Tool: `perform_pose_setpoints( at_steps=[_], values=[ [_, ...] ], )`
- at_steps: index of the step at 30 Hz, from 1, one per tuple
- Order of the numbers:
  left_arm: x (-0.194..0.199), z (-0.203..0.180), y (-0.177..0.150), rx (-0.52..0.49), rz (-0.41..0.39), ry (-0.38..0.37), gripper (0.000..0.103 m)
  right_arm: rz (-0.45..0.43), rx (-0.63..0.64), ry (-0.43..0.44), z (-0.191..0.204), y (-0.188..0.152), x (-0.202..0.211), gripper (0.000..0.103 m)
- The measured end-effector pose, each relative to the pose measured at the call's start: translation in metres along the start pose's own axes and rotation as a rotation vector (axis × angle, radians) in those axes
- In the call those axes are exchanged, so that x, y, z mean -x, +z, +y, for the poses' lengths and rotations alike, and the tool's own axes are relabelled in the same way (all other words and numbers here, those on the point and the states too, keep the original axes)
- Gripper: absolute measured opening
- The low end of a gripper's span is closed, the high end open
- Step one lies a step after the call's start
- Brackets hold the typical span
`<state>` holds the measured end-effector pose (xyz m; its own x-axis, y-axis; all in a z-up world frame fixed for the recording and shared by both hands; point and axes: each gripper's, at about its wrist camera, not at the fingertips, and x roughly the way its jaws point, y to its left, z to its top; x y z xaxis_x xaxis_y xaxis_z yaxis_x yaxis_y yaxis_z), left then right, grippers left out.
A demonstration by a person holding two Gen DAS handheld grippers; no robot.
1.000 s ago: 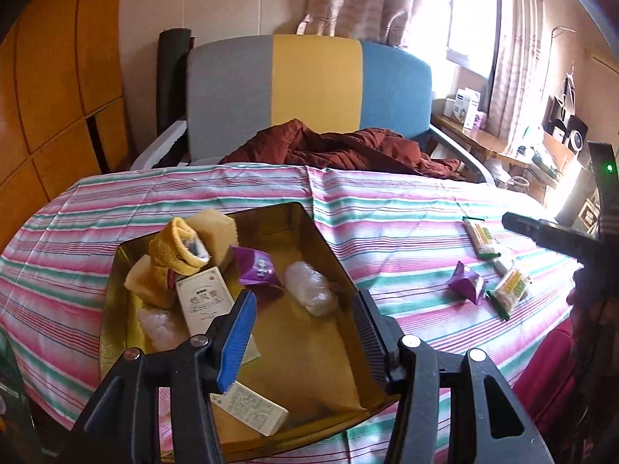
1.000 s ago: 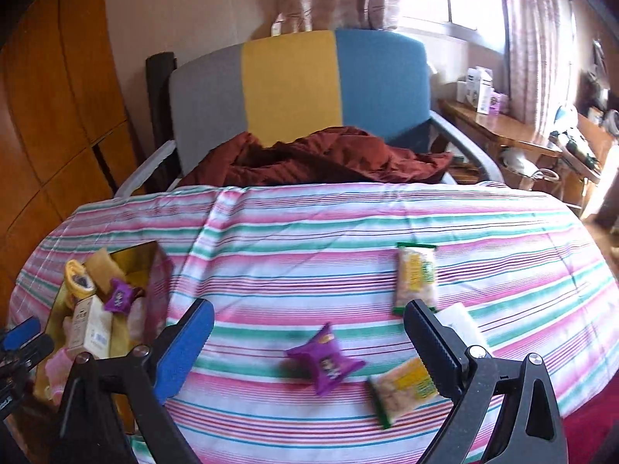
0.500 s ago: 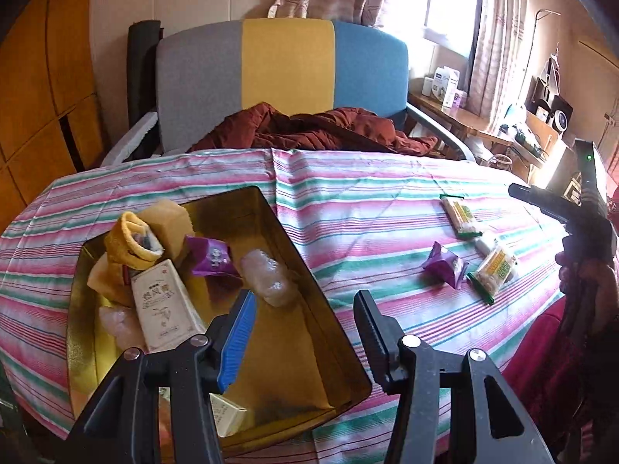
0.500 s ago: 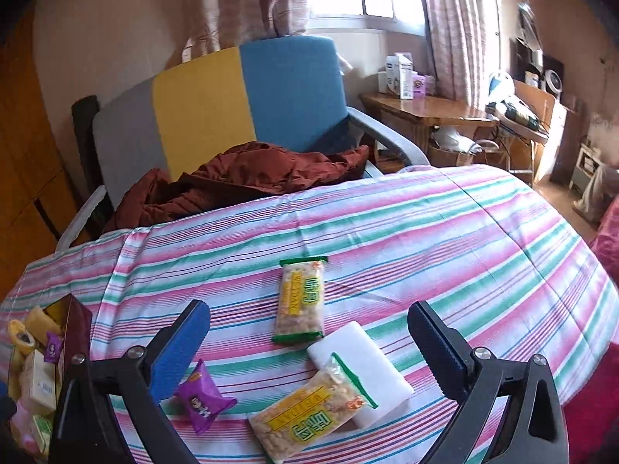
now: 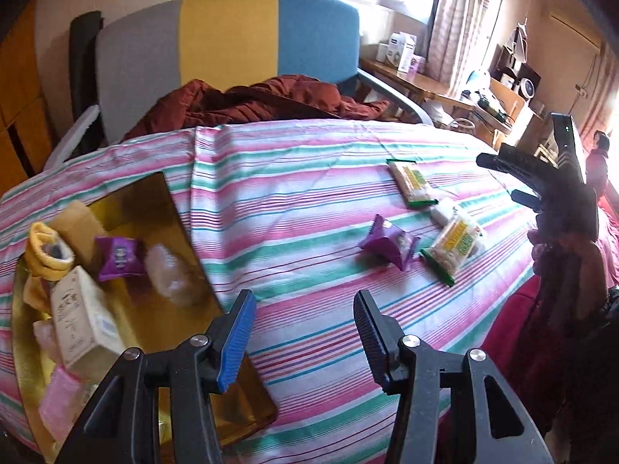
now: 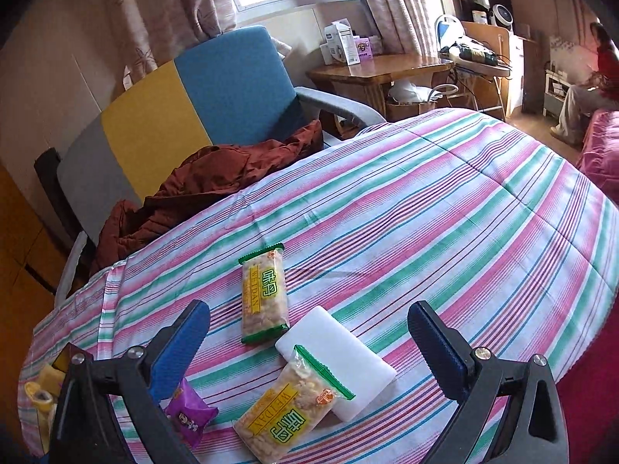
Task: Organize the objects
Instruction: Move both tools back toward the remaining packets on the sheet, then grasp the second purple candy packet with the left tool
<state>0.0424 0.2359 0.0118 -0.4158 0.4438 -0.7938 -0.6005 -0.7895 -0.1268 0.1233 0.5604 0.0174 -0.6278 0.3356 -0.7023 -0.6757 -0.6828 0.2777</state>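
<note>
A gold tray (image 5: 154,208) at the table's left holds a purple packet (image 5: 118,257), a cream box (image 5: 79,315), yellow tape (image 5: 48,253) and clear-wrapped sweets. My left gripper (image 5: 303,334) hangs open over the tray's right edge, empty. On the striped cloth lie two green-edged snack packs (image 6: 265,297) (image 6: 288,413), a white block (image 6: 336,359) partly under the nearer pack, and a purple packet (image 6: 189,413). My right gripper (image 6: 309,352) stands open above these, holding nothing; it also shows at the left wrist view's right edge (image 5: 541,178).
A grey, yellow and blue chair (image 6: 185,104) with a rust-red jacket (image 6: 201,185) stands behind the table. A wooden desk (image 6: 383,69) with boxes sits by the window. A seated person (image 6: 592,77) is at the far right. Striped cloth (image 6: 445,212) covers the table.
Both cameras swung right: the tray slid to the left edge of the left wrist view. The right gripper came closer over the snack packs and white block. Both stayed open.
</note>
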Motion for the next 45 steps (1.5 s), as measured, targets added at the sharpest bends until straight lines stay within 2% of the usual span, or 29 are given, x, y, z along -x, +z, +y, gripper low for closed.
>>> perform_pose_setpoints(
  at_steps=[7,16,24,29,35,40,45],
  values=[
    [-0.03,-0.025,0.007,-0.023,0.062,-0.054,0.053,0.01,-0.1,0.01,-0.018,0.002,-0.001,0.103],
    [-0.072,-0.052,0.019,0.002,0.151,-0.127,0.053,0.031,-0.105,0.018,-0.018,0.002,-0.005,0.103],
    [-0.113,-0.065,0.032,0.134,0.235,-0.221,0.052,0.045,-0.113,0.038,-0.019,0.002,-0.008,0.103],
    [-0.133,-0.067,0.043,0.223,0.254,-0.226,0.053,0.052,-0.105,0.053,-0.016,0.002,-0.01,0.103],
    [-0.151,-0.073,0.057,0.276,0.249,-0.195,0.053,0.059,-0.108,0.07,-0.016,0.002,-0.011,0.103],
    [-0.168,-0.082,0.066,0.221,0.259,-0.146,0.053,0.066,-0.102,0.078,-0.014,0.001,-0.012,0.103],
    [-0.174,-0.096,0.067,0.06,0.233,-0.099,0.052,0.079,-0.099,0.082,-0.015,0.001,-0.014,0.103]
  ],
)
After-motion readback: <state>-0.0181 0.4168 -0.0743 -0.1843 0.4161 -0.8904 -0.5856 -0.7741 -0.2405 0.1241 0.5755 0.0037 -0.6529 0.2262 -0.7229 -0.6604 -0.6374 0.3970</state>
